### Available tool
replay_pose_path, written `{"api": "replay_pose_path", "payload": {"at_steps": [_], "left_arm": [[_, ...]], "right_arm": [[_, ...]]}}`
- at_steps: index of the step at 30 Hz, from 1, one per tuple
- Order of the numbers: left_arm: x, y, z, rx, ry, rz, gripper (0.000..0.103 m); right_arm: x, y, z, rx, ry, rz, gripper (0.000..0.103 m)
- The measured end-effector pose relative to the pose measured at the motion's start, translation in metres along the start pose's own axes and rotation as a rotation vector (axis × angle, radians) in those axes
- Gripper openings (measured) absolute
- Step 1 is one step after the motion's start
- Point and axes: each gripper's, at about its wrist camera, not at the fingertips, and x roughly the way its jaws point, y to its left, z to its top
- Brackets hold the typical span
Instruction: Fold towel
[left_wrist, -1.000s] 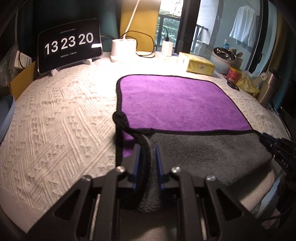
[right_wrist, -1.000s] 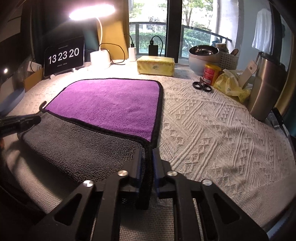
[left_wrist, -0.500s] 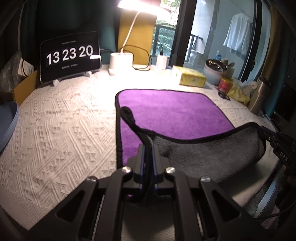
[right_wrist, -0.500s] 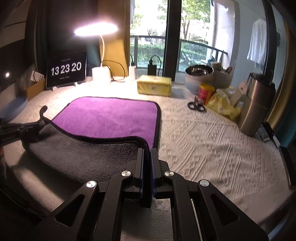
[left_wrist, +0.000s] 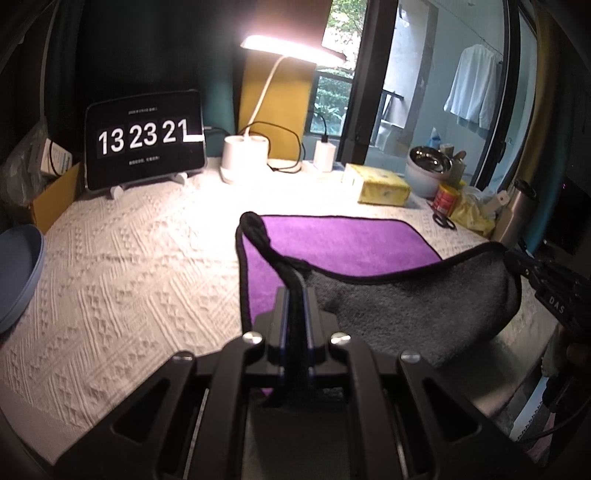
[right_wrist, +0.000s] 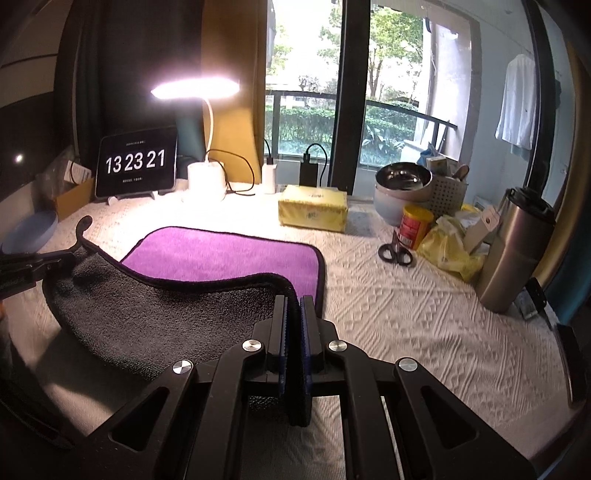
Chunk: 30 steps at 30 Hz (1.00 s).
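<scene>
The towel (left_wrist: 343, 243) is purple on top and grey underneath, with a black hem. Its far part lies flat on the white textured tablecloth (left_wrist: 129, 280). My left gripper (left_wrist: 294, 295) is shut on the towel's near left corner and holds it raised. My right gripper (right_wrist: 293, 304) is shut on the near right corner, also raised. The near edge hangs between them with the grey underside (right_wrist: 155, 314) showing. The right gripper appears at the right of the left wrist view (left_wrist: 546, 280), and the left gripper at the left of the right wrist view (right_wrist: 33, 264).
At the back stand a clock tablet (right_wrist: 136, 166), a lit lamp (right_wrist: 207, 181) with cables, a yellow tissue pack (right_wrist: 313, 207), a steel bowl (right_wrist: 402, 181), a red can (right_wrist: 415, 225), scissors (right_wrist: 395, 253) and a steel tumbler (right_wrist: 513, 251). A blue plate (left_wrist: 18, 269) lies at the left.
Both grippers have lifted the towel's near corners off the table and carried them up and forward. The near edge now hangs raised, with more grey underside showing.
</scene>
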Motion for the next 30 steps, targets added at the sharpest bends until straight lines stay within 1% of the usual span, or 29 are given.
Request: {"api": "replay_pose_path", "payload": {"at_steps": [15, 30], "left_arm": [[0.020, 0.006, 0.029, 0.011, -0.046, 0.027, 0.007], [0.047, 0.008, 0.050, 0.027, -0.072, 0.055, 0.007]], "right_arm": [[0.033, -0.008, 0.033, -0.012, -0.041, 0.014, 0.008], [0.064, -0.014, 0.049, -0.008, -0.040, 0.020, 0.008]]}}
